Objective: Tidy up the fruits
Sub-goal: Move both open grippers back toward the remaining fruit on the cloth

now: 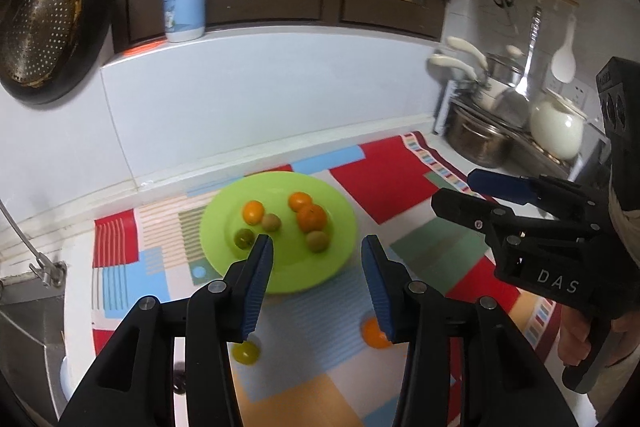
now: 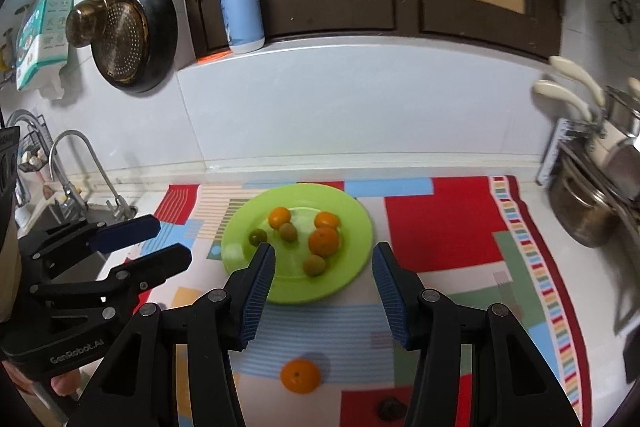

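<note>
Spread wide, gripping nothing: right tongs (image 2: 323,277), left tongs (image 1: 317,269), above loose round orange fruit (image 2: 300,375) near lime-green plastic plate (image 2: 352,267).

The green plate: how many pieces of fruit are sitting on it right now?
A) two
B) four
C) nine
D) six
D: the right wrist view shows six fruits on the green plate, three orange ones and three greenish ones; another orange fruit lies off the plate on the patterned mat, nearer the camera.
</note>
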Tool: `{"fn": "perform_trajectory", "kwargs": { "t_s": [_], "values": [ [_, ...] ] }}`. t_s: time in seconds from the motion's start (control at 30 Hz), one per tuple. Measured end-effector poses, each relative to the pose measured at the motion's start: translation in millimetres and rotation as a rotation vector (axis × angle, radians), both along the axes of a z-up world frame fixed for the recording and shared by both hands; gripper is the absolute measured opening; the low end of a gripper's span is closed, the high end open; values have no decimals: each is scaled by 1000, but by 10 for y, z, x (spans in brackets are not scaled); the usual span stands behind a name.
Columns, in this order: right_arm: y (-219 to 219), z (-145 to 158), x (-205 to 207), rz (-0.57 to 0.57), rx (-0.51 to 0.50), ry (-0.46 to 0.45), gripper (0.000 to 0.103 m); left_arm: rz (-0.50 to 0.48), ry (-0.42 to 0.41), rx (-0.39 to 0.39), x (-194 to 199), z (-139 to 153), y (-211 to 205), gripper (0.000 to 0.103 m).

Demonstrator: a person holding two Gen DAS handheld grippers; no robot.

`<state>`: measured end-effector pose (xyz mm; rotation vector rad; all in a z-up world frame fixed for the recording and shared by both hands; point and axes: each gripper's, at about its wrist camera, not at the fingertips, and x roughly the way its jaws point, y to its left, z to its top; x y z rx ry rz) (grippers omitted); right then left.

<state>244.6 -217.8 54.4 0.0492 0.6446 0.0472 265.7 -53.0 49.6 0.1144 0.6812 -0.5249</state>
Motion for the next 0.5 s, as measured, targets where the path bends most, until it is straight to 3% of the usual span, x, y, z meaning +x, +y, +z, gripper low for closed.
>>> {"fn": "perform_trajectory", "kwargs": {
  "t_s": [0.5],
  "values": [
    [-237, -312, -510, -88, 4, 77, 52, -83, 51, 16, -330, -261, -292, 46]
  ]
}}
